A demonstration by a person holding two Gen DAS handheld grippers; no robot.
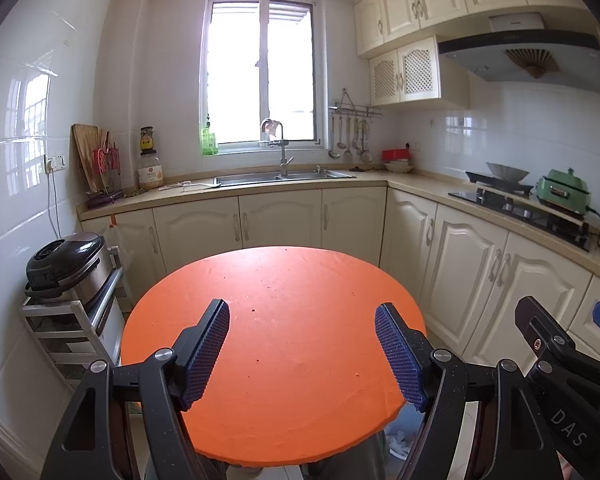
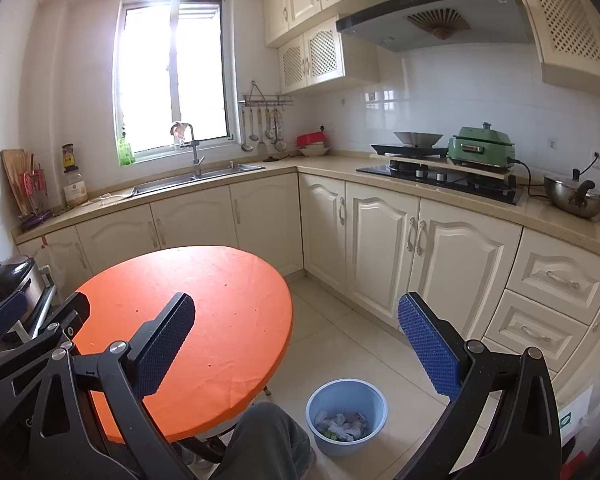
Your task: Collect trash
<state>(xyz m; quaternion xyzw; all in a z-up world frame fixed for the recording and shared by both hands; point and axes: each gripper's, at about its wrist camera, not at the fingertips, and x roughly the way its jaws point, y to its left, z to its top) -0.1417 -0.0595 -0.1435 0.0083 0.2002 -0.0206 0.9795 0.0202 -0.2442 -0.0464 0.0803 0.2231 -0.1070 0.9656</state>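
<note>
Only right wrist: blue bin (image 2: pixel 346 416) holds trash (image 2: pixel 342 426), seemingly paper; table (image 2: pixel 204 312) bare

Orange table (image 2: pixel 228 320), light blue bin (image 2: pixel 346 400), cream cabinets (image 2: pixel 380 240), green cooker (image 2: pixel 482 146)

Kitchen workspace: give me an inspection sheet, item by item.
Surface: round orange table, only small crumbs and specks.
Job's things: blue bin on the floor beside the table, crumpled trash inside.
Clutter: nothing seen on the table.
Grippers: left gripper and right gripper both open, empty.
Cables: black cord from the green cooker.
Surroundings: sink, stove, rice cooker.
</note>
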